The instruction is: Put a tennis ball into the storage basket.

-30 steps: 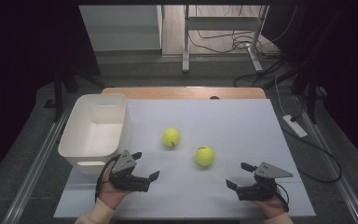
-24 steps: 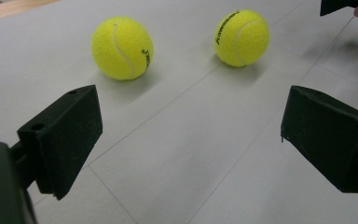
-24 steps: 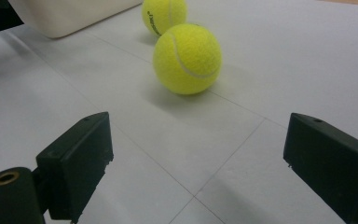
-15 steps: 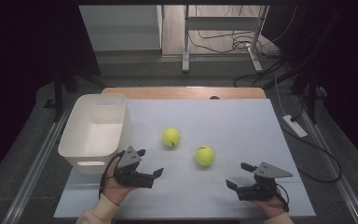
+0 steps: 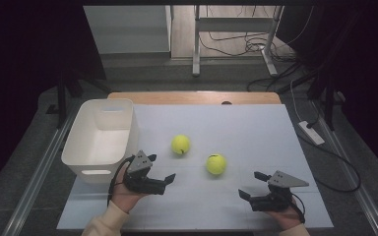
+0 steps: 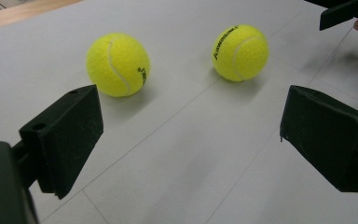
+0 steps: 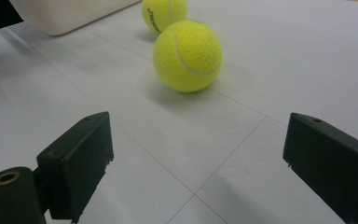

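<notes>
Reading both tennis balls, left one (image 5: 180,144) and right one (image 5: 216,164), as light, fuzzy, springy, prone to rolling. I'd pinch across the middle; left hand-held gripper (image 5: 158,173) and right hand-held gripper (image 5: 253,185) both gape wide, empty.

Two balls (image 5: 180,144) (image 5: 216,164) lie right of the bin (image 5: 101,137).

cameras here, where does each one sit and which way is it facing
High view: above the person's side, looking forward and down on the table; both hands, the left claw and the right claw show.
Left gripper view: rides the left claw, looking across at the near ball and far ball.
Right gripper view: rides the right claw, facing the white bin.
Shared: all three show both balls.
</notes>
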The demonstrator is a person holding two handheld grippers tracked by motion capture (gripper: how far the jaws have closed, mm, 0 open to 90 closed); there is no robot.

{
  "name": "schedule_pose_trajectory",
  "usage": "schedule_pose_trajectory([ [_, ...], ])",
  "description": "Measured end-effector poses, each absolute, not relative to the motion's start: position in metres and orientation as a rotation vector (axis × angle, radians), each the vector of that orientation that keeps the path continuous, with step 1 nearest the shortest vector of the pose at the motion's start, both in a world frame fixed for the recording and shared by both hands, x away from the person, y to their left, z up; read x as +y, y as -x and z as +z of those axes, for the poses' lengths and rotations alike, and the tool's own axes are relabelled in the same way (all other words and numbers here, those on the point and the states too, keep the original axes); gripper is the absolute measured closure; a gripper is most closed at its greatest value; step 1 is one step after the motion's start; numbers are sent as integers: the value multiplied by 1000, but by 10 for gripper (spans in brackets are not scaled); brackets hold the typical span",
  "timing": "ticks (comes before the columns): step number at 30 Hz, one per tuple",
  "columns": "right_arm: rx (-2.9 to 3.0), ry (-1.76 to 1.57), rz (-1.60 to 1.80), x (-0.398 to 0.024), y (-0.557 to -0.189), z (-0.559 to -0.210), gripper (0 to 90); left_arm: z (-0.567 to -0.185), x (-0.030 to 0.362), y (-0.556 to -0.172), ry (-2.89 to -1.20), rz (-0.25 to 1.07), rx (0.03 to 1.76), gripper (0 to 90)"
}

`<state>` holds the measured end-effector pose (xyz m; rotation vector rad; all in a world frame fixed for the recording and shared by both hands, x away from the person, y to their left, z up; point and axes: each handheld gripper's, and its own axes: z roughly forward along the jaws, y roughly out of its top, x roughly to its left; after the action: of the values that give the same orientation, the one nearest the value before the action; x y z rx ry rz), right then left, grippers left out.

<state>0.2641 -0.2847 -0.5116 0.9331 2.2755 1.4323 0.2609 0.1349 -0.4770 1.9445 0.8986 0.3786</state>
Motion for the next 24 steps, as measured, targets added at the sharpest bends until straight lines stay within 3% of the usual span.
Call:
schedule_pose_trajectory([
  [24, 2283, -925, 1430, -285, -264, -512, 90, -467, 121, -279, -1967, 358, 884, 65],
])
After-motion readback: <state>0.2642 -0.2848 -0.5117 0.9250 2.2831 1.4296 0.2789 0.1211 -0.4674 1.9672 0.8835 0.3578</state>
